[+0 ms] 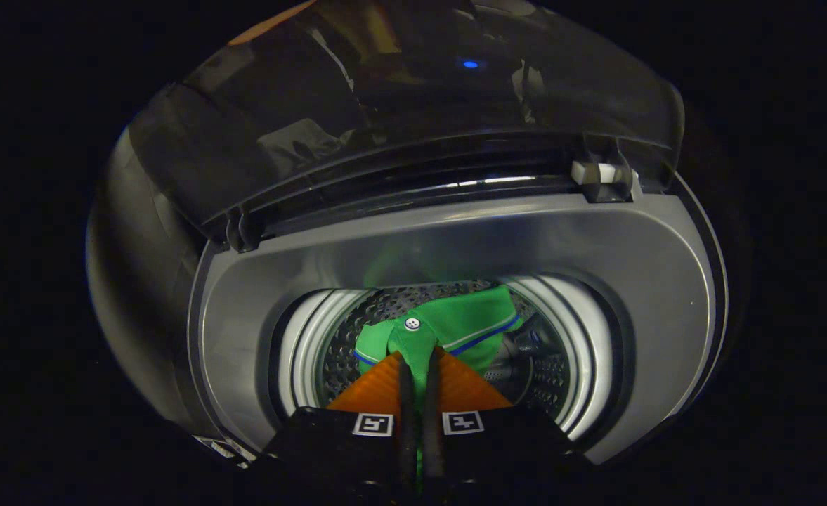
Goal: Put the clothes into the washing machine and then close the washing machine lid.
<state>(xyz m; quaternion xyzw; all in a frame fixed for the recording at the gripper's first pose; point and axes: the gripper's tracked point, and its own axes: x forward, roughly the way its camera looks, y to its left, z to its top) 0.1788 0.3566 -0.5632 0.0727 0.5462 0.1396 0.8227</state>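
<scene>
Gripper (419, 355) clamped on green shirt (448, 327), hanging over washing machine drum (561, 379); lid (385, 105) raised. Loading step; next, release shirt, then close lid

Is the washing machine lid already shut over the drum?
No, the lid stands raised behind the opening, and the gripper holds the green shirt pinched between its fingers over the open drum.

A green cloth shirt with a white button (448, 327) hangs in the grey top-loading washing machine's drum (329, 344), pinched by the tool (419, 358); the dark glossy lid (399, 119) stands raised.
</scene>
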